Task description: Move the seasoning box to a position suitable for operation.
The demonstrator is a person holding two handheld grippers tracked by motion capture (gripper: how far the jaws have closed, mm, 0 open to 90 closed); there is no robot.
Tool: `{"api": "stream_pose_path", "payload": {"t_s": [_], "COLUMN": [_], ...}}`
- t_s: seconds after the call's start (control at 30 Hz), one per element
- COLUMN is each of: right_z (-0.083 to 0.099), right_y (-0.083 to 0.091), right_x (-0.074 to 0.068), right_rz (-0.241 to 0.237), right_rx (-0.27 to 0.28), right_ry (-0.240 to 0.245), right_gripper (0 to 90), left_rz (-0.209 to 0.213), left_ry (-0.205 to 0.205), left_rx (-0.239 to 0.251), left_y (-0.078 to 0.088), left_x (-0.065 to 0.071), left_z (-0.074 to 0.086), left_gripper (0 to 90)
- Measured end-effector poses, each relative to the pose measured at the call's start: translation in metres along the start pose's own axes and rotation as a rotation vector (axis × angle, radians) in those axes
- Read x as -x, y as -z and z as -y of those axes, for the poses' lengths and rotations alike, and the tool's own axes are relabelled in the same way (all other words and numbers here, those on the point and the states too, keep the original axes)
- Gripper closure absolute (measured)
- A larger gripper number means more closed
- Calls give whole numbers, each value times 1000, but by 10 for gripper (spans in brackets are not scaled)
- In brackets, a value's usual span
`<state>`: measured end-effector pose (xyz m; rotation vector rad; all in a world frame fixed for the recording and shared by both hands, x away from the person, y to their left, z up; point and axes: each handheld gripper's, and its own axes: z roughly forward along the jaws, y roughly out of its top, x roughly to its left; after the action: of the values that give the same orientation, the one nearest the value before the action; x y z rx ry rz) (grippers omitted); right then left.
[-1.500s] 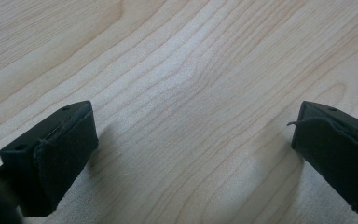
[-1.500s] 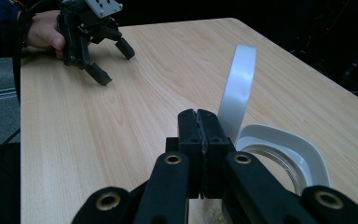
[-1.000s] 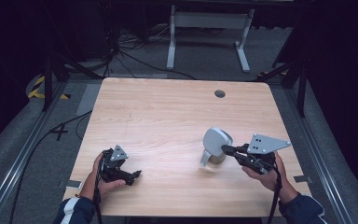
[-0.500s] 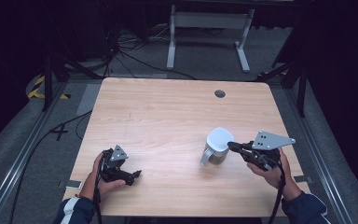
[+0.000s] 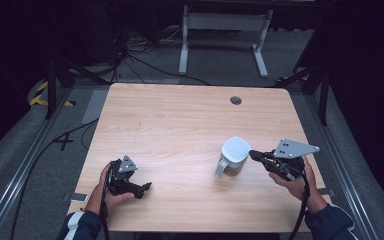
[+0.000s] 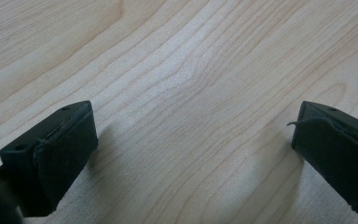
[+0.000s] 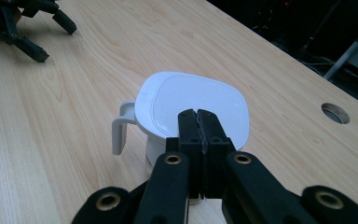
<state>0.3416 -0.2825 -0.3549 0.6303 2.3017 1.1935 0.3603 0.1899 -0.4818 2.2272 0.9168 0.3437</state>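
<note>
a white lidded jug (image 5: 232, 156) is being kept upright at four o'clock on the table (image 5: 180, 120), probably for steadying. the right gripper (image 5: 254, 154), jaws pressed together on nothing, is being held at its lid edge. the left gripper (image 5: 145, 187), parked at seven o'clock, is being shown wide open in its own view, over bare wood.

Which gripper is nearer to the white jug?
The right gripper: its shut jaws are at the white jug. The left gripper rests open, far away at the table's near edge.

Bright table (image 5: 180, 125), dark surroundings
</note>
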Motion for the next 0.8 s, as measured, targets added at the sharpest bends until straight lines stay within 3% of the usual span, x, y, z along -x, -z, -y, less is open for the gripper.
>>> {"api": "stream_pose_path", "payload": {"t_s": [0.8], "right_z": [5], "right_y": [10], "right_x": [1], "right_rz": [7], "right_rx": [-44], "right_ry": [16], "right_gripper": [892], "left_rz": [5], "left_ry": [0], "left_rx": [-1], "left_y": [0], "left_x": [0], "left_z": [0], "left_gripper": [4]}}
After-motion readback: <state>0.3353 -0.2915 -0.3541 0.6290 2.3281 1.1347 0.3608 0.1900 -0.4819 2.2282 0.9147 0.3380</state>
